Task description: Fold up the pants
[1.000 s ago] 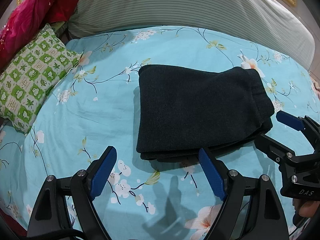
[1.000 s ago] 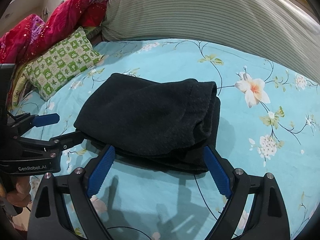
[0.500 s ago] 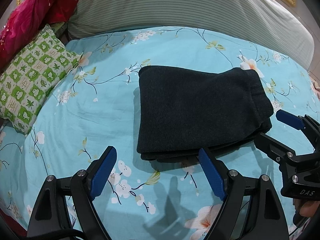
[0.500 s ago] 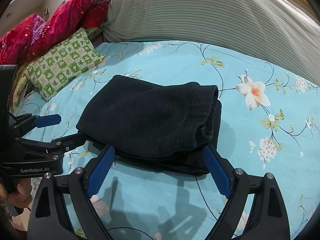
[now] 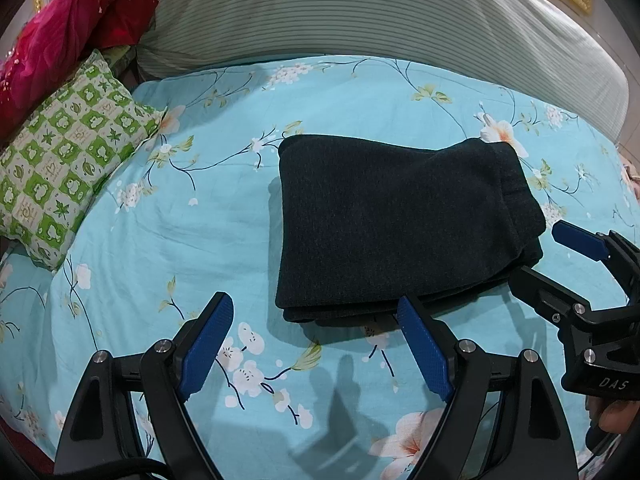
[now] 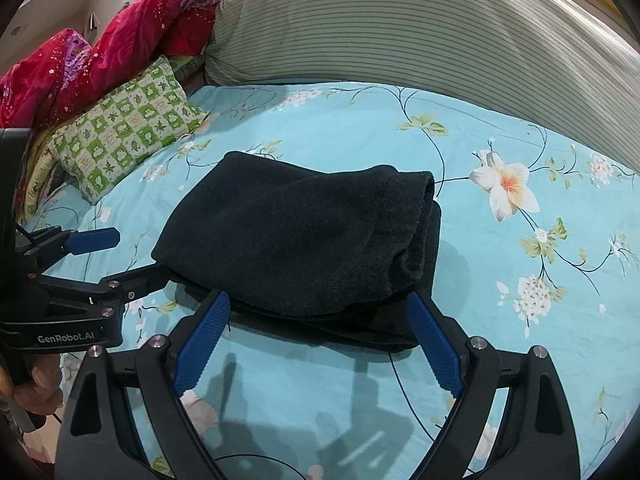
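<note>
Bedroom, floral turquoise bedsheet drawn over the bed; striped bolster along the far edge, green checked pillow and red quilt off to my left. Pants lie on the sheet as a compact dark rectangle, several layers stacked, thick rounded end toward my right side.

Against the pictures from a second ago: almost nothing has shifted; bundle keeps the same outline and place, both views sit a hair differently at most. My left claw hovers at the near edge of the bundle, fingers spread wide, holding nothing; right finger pad just at the cloth's lower edge, whether touching I cannot tell. My right claw the same, spread wide and empty, its two pads flanking the near edge of the pants.

Reading: no fold in progress, no cloth lifted; stillness plus a squared stack suggests the folding is done or nearly so; perhaps only a final press or tidy of the loose lower layers remains.
</note>
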{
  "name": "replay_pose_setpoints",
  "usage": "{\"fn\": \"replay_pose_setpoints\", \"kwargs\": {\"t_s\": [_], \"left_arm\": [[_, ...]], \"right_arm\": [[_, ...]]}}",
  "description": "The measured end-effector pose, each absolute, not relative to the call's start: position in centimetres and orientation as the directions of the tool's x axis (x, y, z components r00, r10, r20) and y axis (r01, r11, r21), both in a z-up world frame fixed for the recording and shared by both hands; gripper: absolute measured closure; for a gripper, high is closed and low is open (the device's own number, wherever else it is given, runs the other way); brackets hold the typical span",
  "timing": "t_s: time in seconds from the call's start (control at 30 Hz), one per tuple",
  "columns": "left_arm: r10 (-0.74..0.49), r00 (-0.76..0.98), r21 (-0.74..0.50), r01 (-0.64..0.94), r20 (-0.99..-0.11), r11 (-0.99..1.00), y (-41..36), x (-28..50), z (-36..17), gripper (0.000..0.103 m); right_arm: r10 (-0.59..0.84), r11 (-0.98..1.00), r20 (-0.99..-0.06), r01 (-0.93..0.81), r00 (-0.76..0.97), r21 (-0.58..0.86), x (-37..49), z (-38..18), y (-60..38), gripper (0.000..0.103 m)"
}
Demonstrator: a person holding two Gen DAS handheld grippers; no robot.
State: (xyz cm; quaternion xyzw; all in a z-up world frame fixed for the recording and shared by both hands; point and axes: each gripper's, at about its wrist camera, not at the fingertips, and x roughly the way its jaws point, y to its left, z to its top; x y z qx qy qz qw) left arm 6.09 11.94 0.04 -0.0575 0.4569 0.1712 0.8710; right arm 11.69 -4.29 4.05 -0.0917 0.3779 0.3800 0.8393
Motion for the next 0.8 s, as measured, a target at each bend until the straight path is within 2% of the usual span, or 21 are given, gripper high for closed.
{"fn": "replay_pose_setpoints", "kwargs": {"t_s": [0.8], "left_arm": [[0.242, 0.535, 0.052, -0.346, -0.810, 0.937, 12.03, 6.56, 0.83, 0.018]], "right_arm": [[0.583, 0.691, -0.687, -0.710, 0.433, 0.139, 12.24, 4.97, -4.58, 0.013]]}}
